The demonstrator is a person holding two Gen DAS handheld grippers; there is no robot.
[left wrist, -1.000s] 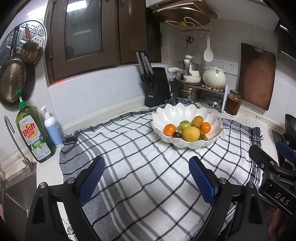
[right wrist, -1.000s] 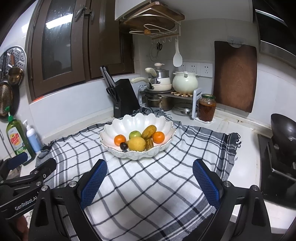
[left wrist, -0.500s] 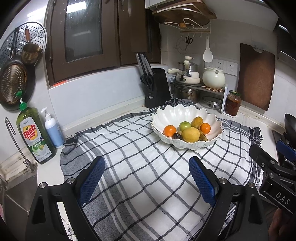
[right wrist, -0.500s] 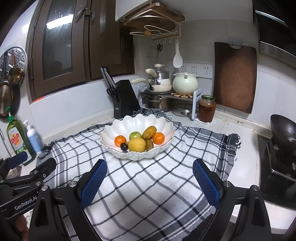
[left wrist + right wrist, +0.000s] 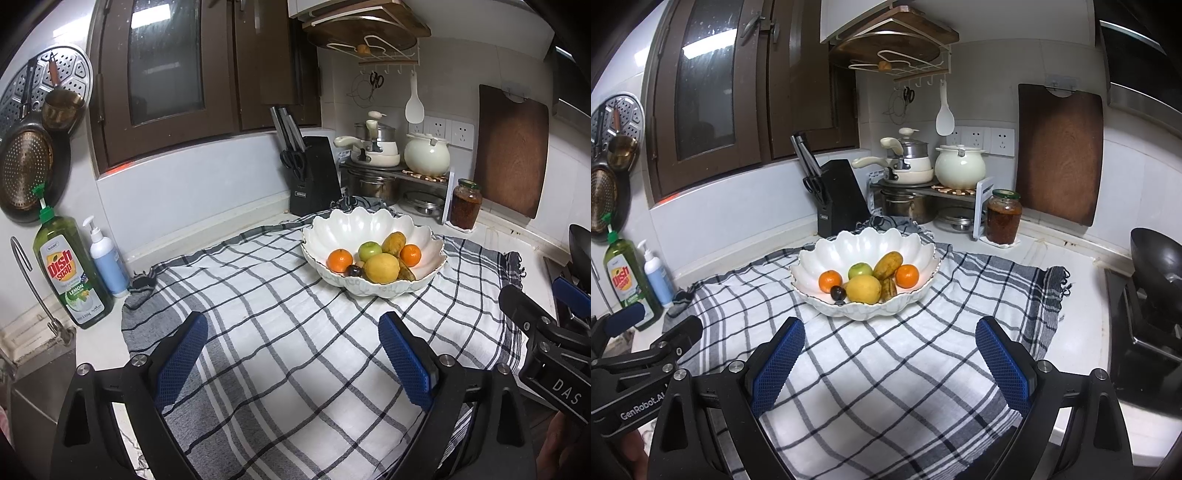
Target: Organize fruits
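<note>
Hovering over the near part of the checked cloth (image 5: 280, 350), the left gripper (image 5: 291, 354) has its blue pads spread wide apart with nothing between them. Right gripper (image 5: 890, 360): same posture, pads wide apart, only cloth below. Neither touches any fruit.

White scalloped bowl (image 5: 827, 254) sits on the far half of the cloth, which covers the bench (image 5: 1082, 280). All fruit lies inside the bowl:
- yellow fruit (image 5: 863, 289), nearest the front, centre
- orange (image 5: 830, 280) on the left, touching the yellow fruit's side
- second orange (image 5: 907, 276) on the right
- green apple (image 5: 860, 270) behind the yellow fruit
- elongated brownish-yellow fruit (image 5: 887, 265) leaning behind, between the apple and the right orange
- small dark fruit (image 5: 837, 292) at the front left, just beside the yellow fruit
- a further mottled yellow-brown piece (image 5: 888, 289) low on the right; kind not clear.

Surroundings: knife block (image 5: 842, 199) just behind the bowl against the wall; glass jar (image 5: 1004, 216) with dark contents to the far right; wooden board (image 5: 1058, 155) leaning on the wall beyond it; cream pot (image 5: 960, 166) on a small rack. Green dish soap bottle (image 5: 70, 269) and a white pump bottle (image 5: 107, 258) stand at the far left, off the cloth. Dark wok (image 5: 1156, 266) at the right edge on the stove.

In the left wrist view, the right gripper's body shows at the right edge; in the right wrist view, the left gripper's body shows at the left edge.
</note>
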